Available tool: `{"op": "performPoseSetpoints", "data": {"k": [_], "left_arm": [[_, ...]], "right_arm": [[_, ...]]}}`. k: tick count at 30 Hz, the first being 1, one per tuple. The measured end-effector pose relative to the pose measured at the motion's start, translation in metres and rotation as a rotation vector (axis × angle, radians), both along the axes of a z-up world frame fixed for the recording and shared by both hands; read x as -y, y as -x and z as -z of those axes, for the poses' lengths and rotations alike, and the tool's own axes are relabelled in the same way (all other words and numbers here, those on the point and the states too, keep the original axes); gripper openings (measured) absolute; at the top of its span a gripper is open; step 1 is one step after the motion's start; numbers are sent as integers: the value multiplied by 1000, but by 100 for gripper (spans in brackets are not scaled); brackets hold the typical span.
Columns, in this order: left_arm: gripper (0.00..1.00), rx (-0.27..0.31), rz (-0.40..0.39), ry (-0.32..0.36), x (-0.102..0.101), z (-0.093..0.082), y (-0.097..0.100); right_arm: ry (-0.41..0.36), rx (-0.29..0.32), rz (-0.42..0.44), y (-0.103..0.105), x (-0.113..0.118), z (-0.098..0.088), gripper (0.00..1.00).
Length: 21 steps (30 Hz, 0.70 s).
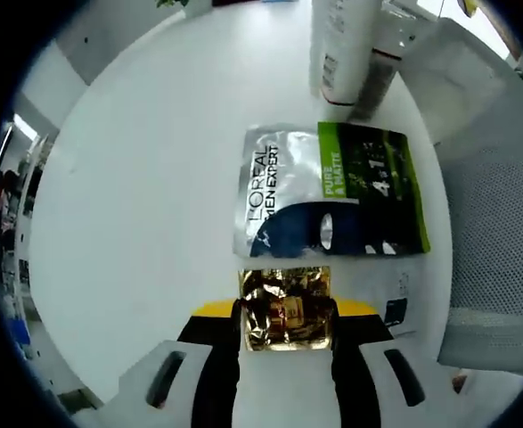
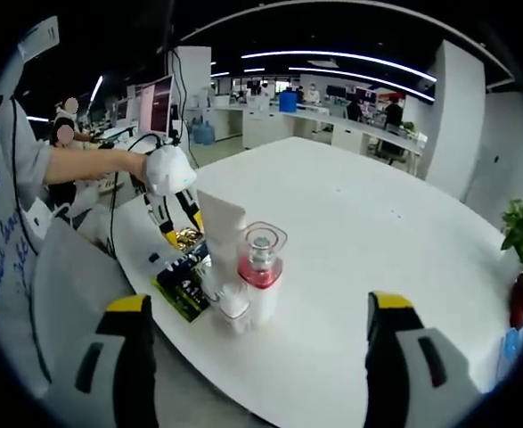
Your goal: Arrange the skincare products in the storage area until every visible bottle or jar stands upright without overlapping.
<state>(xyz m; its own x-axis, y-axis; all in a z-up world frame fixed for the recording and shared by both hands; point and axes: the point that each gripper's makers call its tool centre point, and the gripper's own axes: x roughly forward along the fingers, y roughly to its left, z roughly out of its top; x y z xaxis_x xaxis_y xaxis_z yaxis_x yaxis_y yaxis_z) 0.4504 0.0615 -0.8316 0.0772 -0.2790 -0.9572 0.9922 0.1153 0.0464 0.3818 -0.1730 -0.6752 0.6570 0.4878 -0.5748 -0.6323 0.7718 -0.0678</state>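
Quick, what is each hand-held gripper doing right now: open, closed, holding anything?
Left hand-held gripper: closed on the gold foil packet.
Right hand-held gripper: open, holding nothing.

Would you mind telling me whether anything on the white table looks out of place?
The L'Oreal sachet lies flat on the table, not upright like the white tube and pink-collared bottle. The left hand-held gripper clamps a crinkled gold packet.
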Motion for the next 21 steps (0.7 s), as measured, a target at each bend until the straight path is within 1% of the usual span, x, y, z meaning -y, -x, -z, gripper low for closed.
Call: {"op": "performPoseSetpoints", "data": {"k": [8,14,19,21], "left_arm": [[36,-15,25,1,4,1,3],[37,-40,9,13,2,2,1],[37,-40,19,28,3,2,1],[39,-36,11,27,2,2,0]], "right_arm": [[5,-1,-10,-1,-2,0,100],[11,-3,-18,-2,-3,1,100],[11,-2,-26,-2,-6,1,100],[9,-2,-26,-2,-7,1,100]]}}
